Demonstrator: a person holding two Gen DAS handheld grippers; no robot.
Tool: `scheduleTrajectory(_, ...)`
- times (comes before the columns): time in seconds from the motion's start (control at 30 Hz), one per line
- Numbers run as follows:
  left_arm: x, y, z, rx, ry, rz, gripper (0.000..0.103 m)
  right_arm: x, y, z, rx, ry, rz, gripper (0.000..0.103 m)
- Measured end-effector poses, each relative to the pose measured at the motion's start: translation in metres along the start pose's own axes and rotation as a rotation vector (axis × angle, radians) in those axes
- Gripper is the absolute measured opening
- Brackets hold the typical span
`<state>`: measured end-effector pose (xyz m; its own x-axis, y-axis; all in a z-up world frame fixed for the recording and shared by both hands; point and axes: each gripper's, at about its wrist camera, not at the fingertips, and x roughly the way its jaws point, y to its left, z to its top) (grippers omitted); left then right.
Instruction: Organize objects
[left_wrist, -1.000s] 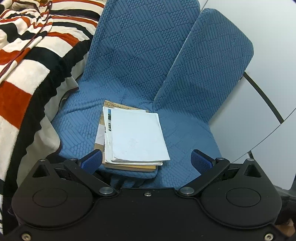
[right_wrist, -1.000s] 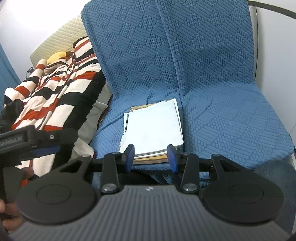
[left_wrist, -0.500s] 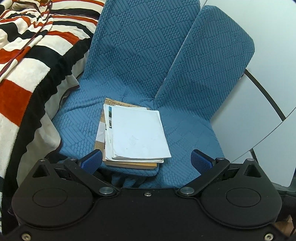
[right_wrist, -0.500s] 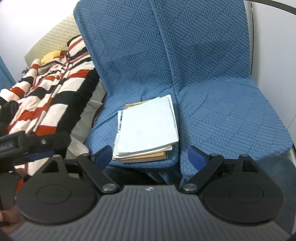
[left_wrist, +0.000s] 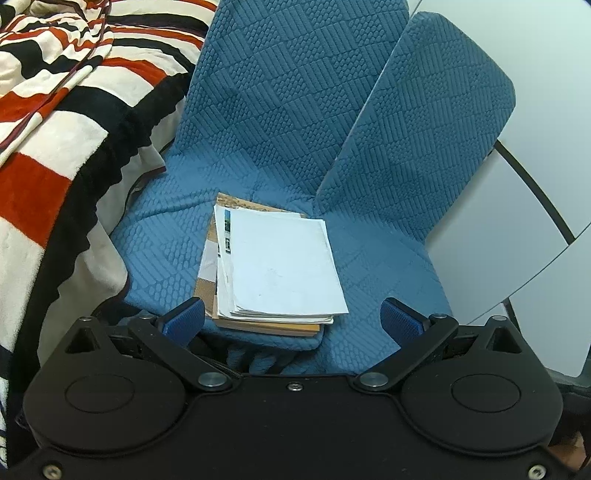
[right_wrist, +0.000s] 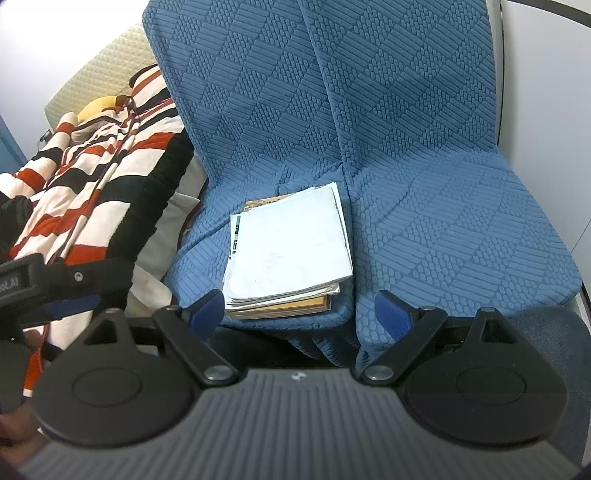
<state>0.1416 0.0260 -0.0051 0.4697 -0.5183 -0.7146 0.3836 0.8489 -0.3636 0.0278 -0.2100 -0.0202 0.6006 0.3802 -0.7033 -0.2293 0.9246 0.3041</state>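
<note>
From the left wrist view, the left gripper (left_wrist: 291, 317) stands wide open and empty, its blue pads flanking the near end of a stack of papers and booklets (left_wrist: 277, 269) that lies on the blue quilted seat cover (left_wrist: 388, 266), close to the seat's front edge and left of the fold between the two cushions; a striped blanket (left_wrist: 55, 147) is heaped along the seat's left side. From the right wrist view, the right gripper (right_wrist: 299, 308) has just been opening and now gapes wide with nothing between its pads, the same stack (right_wrist: 288, 251) just beyond them near the front edge. The stack looks light but loose: thin white sheets on top, fanned and likely to slide or bend, over a stiffer tan-covered book at the bottom. Taking hold of the whole thickness at the near edge, bottom book included, seems safest
</note>
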Motion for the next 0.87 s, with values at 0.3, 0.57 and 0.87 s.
scheduleTrajectory(0.3, -0.002, -0.007, -0.001, 0.022, -0.003, -0.012, 0.101, -0.001, 0.002, -0.001, -0.003, 0.004, 0.006, 0.090)
scheduleTrajectory(0.57, -0.005, -0.011, -0.003, 0.041, -0.007, -0.004, 0.101, -0.001, 0.002, -0.003, -0.005, 0.013, 0.004, 0.090)
scheduleTrajectory(0.87, -0.008, -0.011, -0.006, 0.047, -0.008, -0.015, 0.100, -0.003, 0.003, -0.002, -0.003, 0.002, -0.001, 0.090)
